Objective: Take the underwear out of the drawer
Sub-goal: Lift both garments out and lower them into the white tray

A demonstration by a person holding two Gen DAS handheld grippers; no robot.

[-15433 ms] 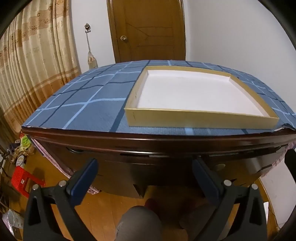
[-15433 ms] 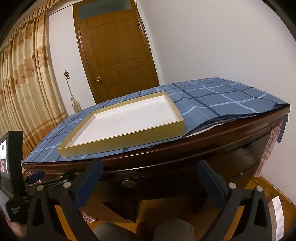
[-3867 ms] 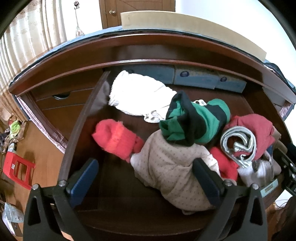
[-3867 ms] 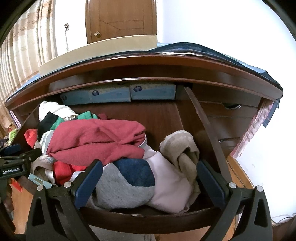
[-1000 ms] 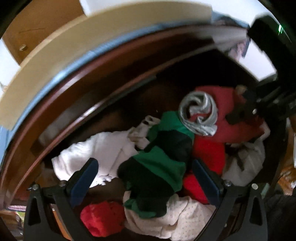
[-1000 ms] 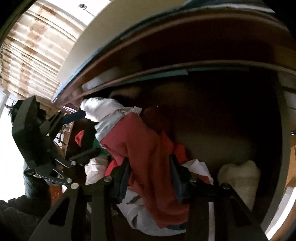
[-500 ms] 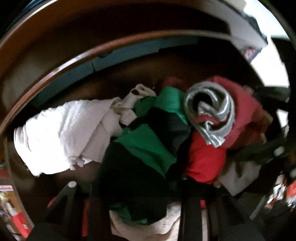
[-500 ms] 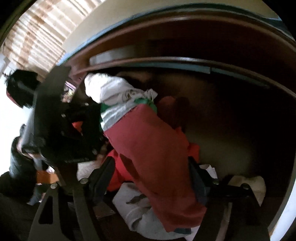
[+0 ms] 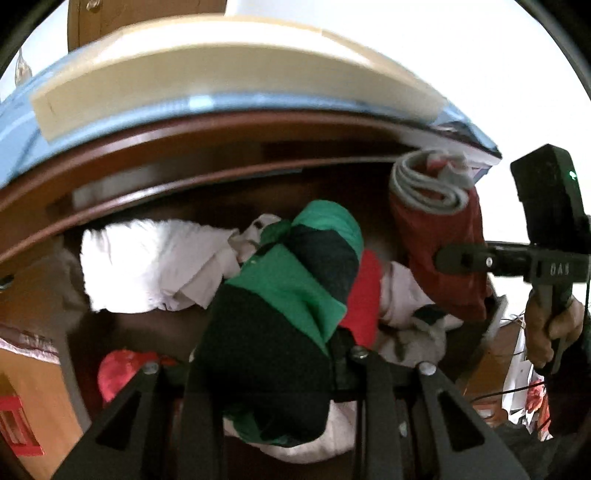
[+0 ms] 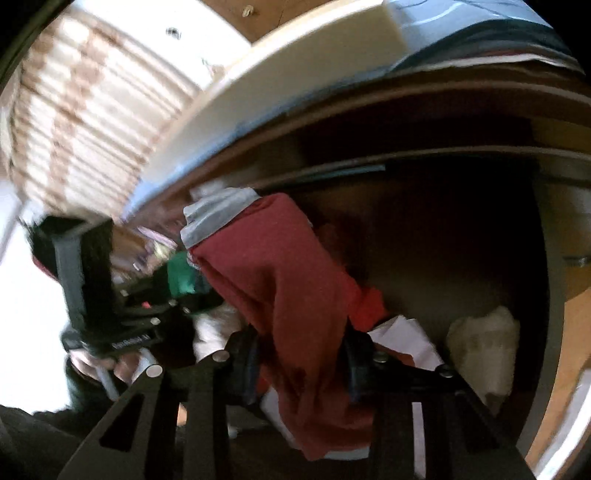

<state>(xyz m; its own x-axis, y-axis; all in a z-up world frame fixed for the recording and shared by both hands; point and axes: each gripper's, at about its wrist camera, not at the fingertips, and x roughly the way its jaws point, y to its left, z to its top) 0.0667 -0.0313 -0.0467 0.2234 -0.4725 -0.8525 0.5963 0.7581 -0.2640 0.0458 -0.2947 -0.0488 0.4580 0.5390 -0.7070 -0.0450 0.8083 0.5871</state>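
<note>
The wooden drawer stands open and holds a heap of clothes. My left gripper is shut on green-and-black striped underwear and holds it raised over the heap. My right gripper is shut on dark red underwear with a grey waistband and holds it lifted above the drawer; the same piece shows in the left wrist view. A white garment and a bright red one lie in the drawer's left part. A beige garment lies at its right.
A shallow cream tray sits on the blue checked cloth on the tabletop right above the drawer. Curtains hang at the left. A wooden door is behind.
Both grippers have lifted their pieces up and back from the heap. The tray and tabletop have come into view above the drawer.
</note>
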